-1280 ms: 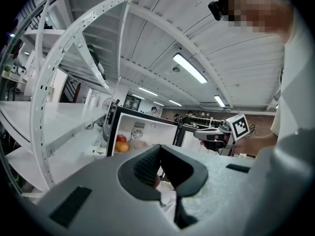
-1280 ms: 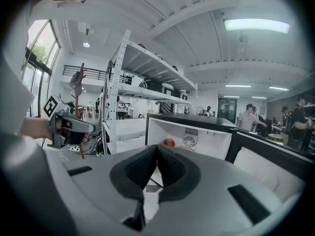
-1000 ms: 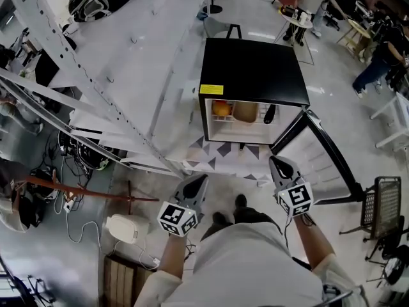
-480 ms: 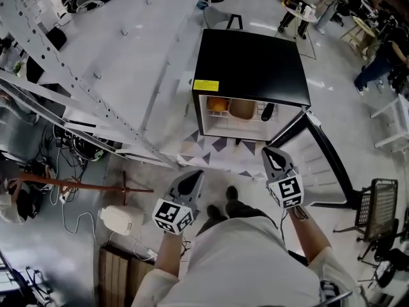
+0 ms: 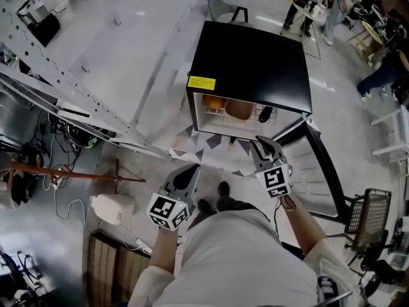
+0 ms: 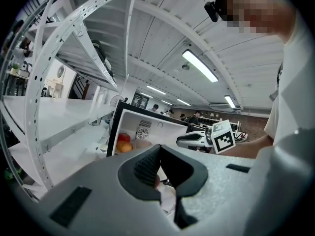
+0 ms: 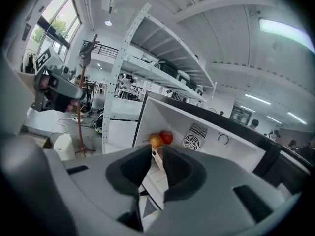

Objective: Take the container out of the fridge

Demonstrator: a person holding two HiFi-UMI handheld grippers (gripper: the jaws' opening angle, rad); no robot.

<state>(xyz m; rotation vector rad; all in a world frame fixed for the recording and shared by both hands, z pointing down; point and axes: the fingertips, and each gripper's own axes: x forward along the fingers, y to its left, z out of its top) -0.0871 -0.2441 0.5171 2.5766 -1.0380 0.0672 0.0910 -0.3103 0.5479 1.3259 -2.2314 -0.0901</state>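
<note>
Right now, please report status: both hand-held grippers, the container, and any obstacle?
Left hand-held gripper shut, empty. Right hand-held gripper opening, empty, before open fridge. Container inside beside orange fruit, untouched. Door wide, nothing in the way.

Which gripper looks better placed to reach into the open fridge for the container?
The right gripper, probably. It is nearer the fridge opening and points toward the container, and its jaws are opening with nothing between them. The left gripper hangs farther back, jaws together.
</note>
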